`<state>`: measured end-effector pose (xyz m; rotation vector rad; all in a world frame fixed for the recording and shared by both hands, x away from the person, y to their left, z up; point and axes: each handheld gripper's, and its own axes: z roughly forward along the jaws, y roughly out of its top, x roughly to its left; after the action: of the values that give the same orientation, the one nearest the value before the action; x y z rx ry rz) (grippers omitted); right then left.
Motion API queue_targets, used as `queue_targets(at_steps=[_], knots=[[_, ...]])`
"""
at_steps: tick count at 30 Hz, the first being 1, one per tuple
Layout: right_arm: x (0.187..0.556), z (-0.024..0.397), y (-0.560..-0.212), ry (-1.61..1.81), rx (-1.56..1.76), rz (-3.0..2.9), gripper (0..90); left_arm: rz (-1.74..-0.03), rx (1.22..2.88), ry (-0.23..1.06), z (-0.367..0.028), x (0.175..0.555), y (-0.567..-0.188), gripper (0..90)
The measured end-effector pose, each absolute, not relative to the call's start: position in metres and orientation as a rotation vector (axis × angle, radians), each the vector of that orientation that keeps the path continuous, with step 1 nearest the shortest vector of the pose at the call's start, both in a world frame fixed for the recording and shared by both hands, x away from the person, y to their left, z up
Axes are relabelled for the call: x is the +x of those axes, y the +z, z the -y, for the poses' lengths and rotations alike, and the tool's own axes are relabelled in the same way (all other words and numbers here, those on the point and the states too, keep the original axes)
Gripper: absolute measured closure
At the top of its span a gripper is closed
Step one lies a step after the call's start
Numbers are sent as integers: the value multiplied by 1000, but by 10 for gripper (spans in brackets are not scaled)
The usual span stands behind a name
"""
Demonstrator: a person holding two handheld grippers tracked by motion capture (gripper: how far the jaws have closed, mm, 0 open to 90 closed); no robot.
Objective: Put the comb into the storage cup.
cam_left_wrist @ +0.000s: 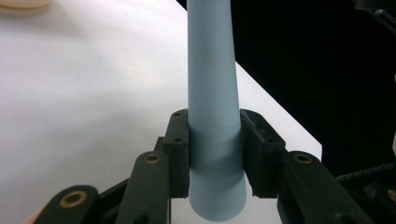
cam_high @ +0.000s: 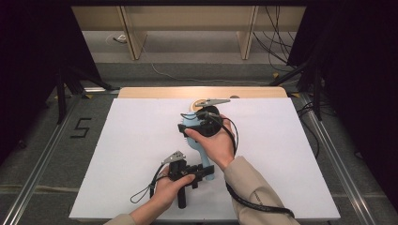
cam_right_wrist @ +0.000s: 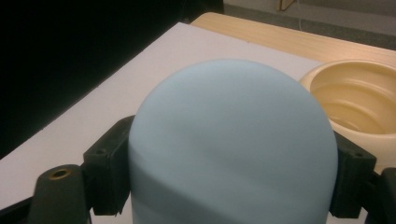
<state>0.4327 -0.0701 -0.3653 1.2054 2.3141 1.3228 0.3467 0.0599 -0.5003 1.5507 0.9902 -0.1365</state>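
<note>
Now, both tongs clamping blue hairbrush (cam_high: 197, 140)

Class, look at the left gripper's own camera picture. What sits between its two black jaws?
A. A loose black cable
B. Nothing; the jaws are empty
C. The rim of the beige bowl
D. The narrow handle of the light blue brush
D: in the left gripper view, the left gripper has its pads pressed on both sides of the light blue brush handle.

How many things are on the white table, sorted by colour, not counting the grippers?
Light blue: 1, the hairbrush, handle clamped in the left gripper, head between the right gripper jaws
Tan: 1, the bowl at the far edge
Total: 2
</note>
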Motion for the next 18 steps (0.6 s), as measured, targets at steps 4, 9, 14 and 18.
queue_targets(at_steps=[4, 9, 14, 18], knots=[[432, 72, -365, 1339, 1215, -2302, 210, -983, 1559, -125, -60, 347, -500, 650], [430, 74, -364, 1341, 1215, -2302, 211, -973, 1575, -100, -59, 347, -500, 649], [427, 74, -362, 1357, 1196, -2284, 212, -959, 1590, -64, -60, 347, -499, 648], [425, 76, -360, 1365, 1187, -2283, 213, -949, 1601, -45, -60, 346, -498, 648]])
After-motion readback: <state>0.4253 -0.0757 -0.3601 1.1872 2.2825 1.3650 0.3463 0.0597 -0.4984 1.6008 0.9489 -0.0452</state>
